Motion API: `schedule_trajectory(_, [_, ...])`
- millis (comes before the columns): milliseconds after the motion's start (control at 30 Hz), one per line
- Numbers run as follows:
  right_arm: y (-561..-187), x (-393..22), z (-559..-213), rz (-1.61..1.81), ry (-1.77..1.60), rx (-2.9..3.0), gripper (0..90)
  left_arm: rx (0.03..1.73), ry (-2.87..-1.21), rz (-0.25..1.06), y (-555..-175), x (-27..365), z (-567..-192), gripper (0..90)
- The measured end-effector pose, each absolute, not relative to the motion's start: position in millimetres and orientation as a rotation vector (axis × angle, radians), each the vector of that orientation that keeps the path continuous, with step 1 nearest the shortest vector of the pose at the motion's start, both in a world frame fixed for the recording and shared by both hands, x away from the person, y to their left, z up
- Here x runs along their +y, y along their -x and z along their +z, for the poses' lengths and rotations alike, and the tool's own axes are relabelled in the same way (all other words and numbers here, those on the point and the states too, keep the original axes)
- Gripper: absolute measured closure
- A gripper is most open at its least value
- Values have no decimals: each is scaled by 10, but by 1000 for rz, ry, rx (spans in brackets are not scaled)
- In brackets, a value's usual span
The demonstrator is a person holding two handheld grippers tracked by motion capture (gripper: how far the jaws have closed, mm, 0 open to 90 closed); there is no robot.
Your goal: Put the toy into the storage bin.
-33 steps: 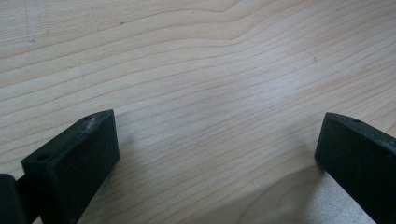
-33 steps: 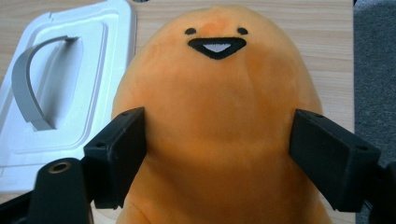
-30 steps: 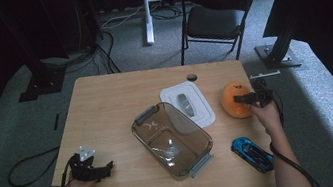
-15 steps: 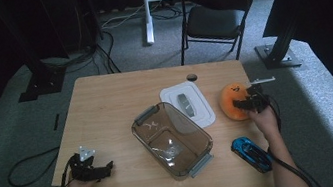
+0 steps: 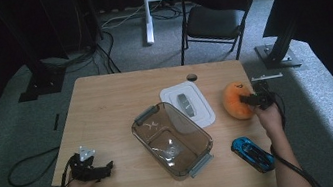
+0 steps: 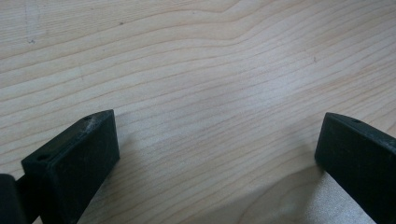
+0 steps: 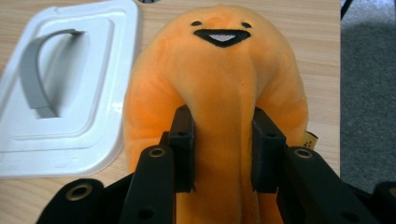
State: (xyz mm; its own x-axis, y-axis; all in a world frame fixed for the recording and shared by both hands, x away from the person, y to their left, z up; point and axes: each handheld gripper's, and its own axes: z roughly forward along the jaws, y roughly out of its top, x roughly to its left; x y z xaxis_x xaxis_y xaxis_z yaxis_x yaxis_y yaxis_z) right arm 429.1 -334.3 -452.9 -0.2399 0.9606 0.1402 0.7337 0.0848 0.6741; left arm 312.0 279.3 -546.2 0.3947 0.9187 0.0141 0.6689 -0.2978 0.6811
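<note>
Our right tongs (image 7: 223,154) have just been closing & now pinch the orange plush toy (image 7: 219,88), on the tabletop (image 5: 106,108) by the white lid (image 7: 65,88). Soft, light, squishy; we grab its middle fold. Left tongs (image 6: 215,158) wide apart, nothing inside.

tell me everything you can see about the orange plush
The orange plush is a soft, rounded toy with two small black eyes and an open black mouth stitched on, and a small tag at its side. It lies on the table's right side beside the white lid. The right gripper has just closed, pinching a fold of it.
</note>
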Motion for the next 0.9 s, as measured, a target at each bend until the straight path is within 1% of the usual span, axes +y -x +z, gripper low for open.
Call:
schedule_trajectory(200, [-4240,-3306,-4425,954,-1640,2049,672,1352,-2064,549,-3120,2793,-5462,1])
schedule_trajectory(900, [-3984,-3038,-3878,1084,-1444,2094,672,1353,-2064,549,-3120,2792,-5462,1])
